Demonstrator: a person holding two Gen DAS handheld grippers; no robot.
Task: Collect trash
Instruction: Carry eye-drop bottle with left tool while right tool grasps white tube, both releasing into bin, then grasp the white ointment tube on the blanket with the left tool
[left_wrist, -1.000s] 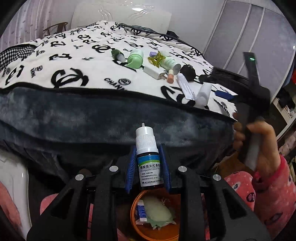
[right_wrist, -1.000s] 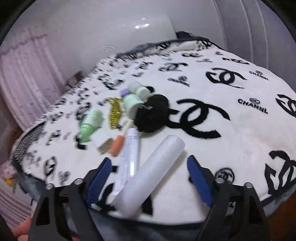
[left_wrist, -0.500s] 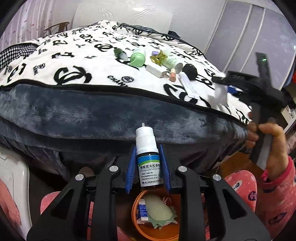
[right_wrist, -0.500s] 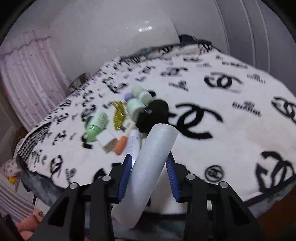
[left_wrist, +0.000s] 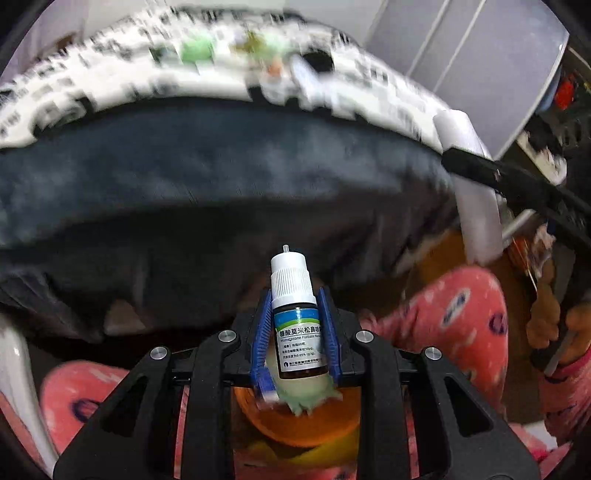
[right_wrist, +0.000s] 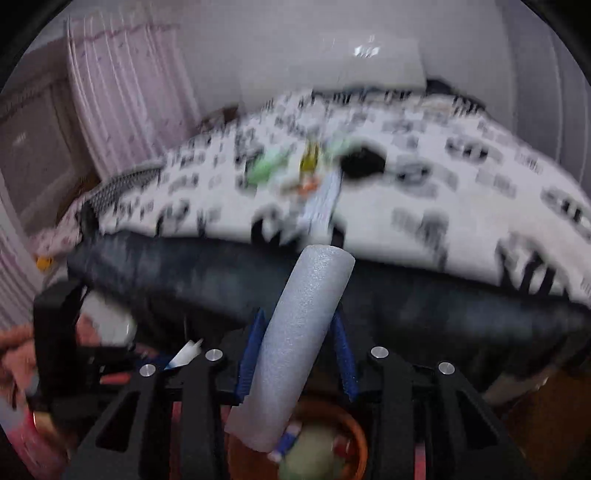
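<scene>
The landmark is the orange bin (left_wrist: 295, 424), low in the middle of both wrist views with a pale green scrap and other bits lying in it.

The left gripper (left_wrist: 295, 328) has its blue fingers (left_wrist: 263, 332) clenched on a small spray bottle (left_wrist: 297, 317), brown with a white ribbed cap and a printed label, held upright directly above the orange bin.

Right of it, the right gripper (right_wrist: 295, 354) is grasping a white foam tube (right_wrist: 295, 339); its fingers (right_wrist: 343, 350) have just been closing and now press the tube's sides. The tube tilts, its lower end hanging over the orange bin's rim.

Beyond the orange bin rises the bed (right_wrist: 480, 206) under a black-and-white patterned blanket, where blurred green, yellow and black items (right_wrist: 310, 166) lie clustered.
</scene>
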